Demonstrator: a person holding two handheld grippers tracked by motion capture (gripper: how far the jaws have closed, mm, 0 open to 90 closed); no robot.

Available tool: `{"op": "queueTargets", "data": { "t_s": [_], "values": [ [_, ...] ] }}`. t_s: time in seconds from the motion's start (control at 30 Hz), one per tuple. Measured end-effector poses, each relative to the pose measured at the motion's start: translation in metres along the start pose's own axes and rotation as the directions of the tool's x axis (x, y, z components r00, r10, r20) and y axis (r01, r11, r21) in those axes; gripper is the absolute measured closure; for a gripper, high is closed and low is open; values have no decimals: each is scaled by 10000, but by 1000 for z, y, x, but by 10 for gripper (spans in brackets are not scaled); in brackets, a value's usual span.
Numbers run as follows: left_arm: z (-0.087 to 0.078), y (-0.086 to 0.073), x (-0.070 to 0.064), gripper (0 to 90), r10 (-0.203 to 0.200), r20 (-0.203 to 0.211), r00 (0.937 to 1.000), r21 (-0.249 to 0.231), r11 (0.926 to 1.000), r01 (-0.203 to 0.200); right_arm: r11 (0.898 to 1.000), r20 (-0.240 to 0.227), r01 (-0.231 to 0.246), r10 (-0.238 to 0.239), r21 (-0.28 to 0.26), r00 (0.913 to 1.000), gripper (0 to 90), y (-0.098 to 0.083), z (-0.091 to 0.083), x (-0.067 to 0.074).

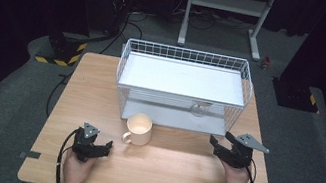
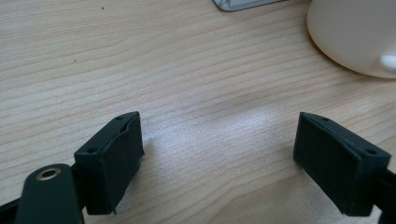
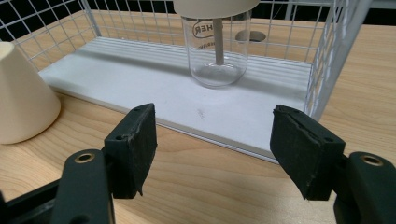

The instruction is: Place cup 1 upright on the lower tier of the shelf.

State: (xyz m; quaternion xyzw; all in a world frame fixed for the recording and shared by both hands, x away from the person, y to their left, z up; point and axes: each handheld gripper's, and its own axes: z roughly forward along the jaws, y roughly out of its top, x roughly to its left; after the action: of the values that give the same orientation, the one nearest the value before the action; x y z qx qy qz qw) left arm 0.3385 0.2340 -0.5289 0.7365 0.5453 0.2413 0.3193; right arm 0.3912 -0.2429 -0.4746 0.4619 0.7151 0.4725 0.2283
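Gaping empty, both tongs over bare tabletop; cup beside rack edge.

A cream mug stands upright on the wooden worktop, just in front of a white wire rack, its handle pointing toward the near left. It is plain, glossy and wider at the base. A clear glass jar with a pale lid and a central stem stands upright on the rack's lower white shelf, toward the right.
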Motion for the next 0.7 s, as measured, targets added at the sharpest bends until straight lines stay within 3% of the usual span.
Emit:
{"op": "queueTargets", "data": {
  "t_s": [0.37,0.7],
  "values": [
    [0,0,0,159,-38,-28,10000,-31,10000,38,9998,-58,-157,156,-158,9999,313,-5,-12,-2],
    [0,0,0,158,-55,-66,10000,-34,10000,55,9998,-24,-172,172,87,9998,326,-15,-26,-3]
  ]
}}
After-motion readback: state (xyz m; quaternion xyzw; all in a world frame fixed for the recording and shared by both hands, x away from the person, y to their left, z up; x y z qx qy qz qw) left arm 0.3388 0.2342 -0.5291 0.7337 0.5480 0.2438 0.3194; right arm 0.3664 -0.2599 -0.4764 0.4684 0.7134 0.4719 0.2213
